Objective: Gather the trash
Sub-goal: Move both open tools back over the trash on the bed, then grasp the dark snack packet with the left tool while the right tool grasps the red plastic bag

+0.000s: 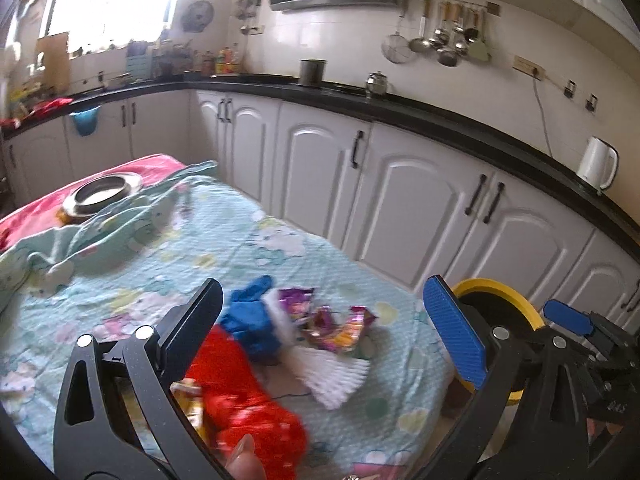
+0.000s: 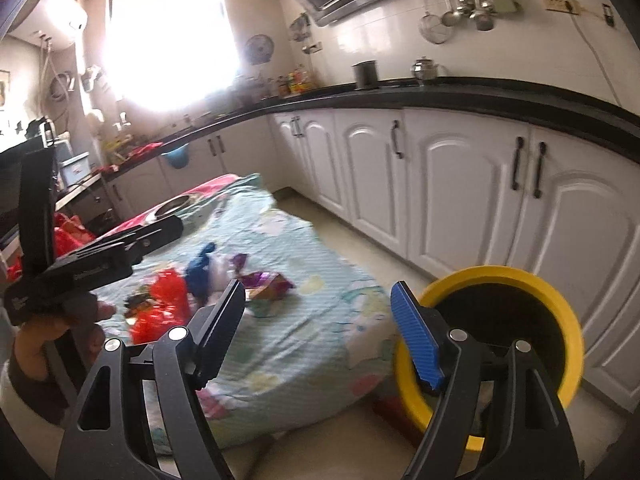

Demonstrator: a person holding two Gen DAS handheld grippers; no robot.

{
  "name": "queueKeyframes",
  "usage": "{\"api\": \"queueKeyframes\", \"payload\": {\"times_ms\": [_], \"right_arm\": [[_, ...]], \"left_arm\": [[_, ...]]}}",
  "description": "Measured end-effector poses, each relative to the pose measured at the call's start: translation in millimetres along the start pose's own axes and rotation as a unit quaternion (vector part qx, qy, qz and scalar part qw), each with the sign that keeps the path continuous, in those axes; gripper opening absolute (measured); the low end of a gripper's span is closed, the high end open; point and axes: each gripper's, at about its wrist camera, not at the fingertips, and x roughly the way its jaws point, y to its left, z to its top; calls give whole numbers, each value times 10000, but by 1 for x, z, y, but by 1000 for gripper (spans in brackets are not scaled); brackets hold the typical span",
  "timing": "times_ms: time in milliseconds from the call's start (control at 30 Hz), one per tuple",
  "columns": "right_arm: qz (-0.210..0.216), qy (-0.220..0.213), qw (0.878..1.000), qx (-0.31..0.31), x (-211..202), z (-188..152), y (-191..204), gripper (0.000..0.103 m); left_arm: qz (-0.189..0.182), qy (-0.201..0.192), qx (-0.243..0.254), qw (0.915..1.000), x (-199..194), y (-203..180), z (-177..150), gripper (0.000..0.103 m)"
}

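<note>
Trash lies in a heap on a table under a pale green cartoon-print cloth: shiny purple wrappers, a blue piece, pleated white paper and a red wrapper. My left gripper hovers over the heap, open, with nothing gripped. A yellow-rimmed bin with a black inside stands on the floor at the table's right corner. My right gripper is open and empty, between the table edge and the bin. The same wrappers show left of it.
White cabinets under a black counter run along the far side. A metal bowl sits at the table's far end on a red cloth. A white kettle stands on the counter. A hand holds the left gripper.
</note>
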Motion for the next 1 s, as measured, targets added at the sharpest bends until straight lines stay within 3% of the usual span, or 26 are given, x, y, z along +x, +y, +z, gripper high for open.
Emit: {"api": "queueKeyframes", "payload": {"times_ms": [533,700,1000], "right_arm": [[1057,700,9910,-440,54,-4,93,73],[1155,1072,9860,-549,74,-14,110,73],[1307,1514,9789,-419,102,-28,123,73]], "left_arm": [[703,27,-597,9957,-19,89,-10,92],[935,221,-723,9927,-14,117,-21,92],[977,873,-679,9891,9,152,-47,92]]}}
